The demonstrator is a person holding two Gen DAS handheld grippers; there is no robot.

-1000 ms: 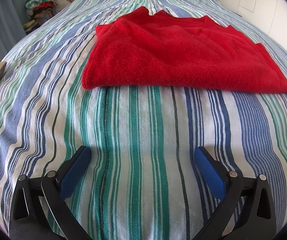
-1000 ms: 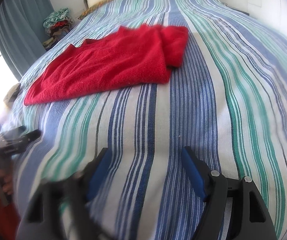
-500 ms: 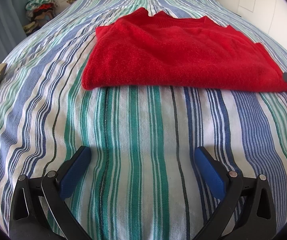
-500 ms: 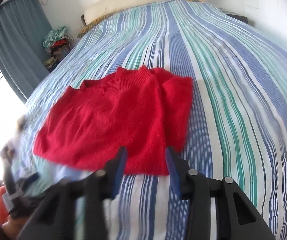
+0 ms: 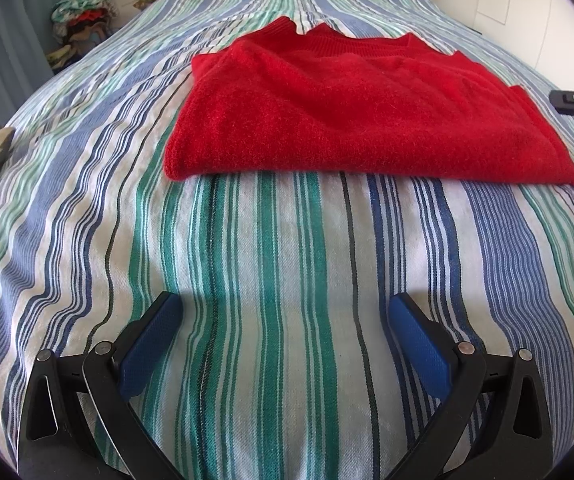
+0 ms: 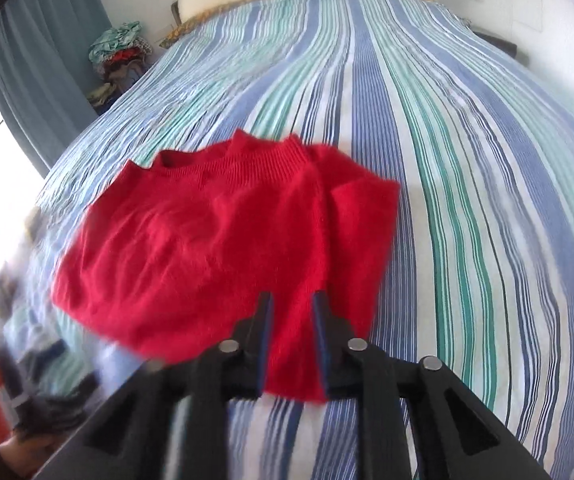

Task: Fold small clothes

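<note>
Your right gripper (image 6: 292, 300), jaws just narrowed to a slim gap pinching nothing, hangs over the near edge of the folded red sweater (image 6: 223, 240) while your left gripper (image 5: 283, 316) waits spread wide; closing early risks rumpling the fold.

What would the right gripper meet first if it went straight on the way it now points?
Most likely the red sweater. The right gripper, its jaws just narrowed to a small gap with nothing visibly pinched, points down at the near edge. Depth is unclear, so it might land on the striped bedspread just beside it.
</note>
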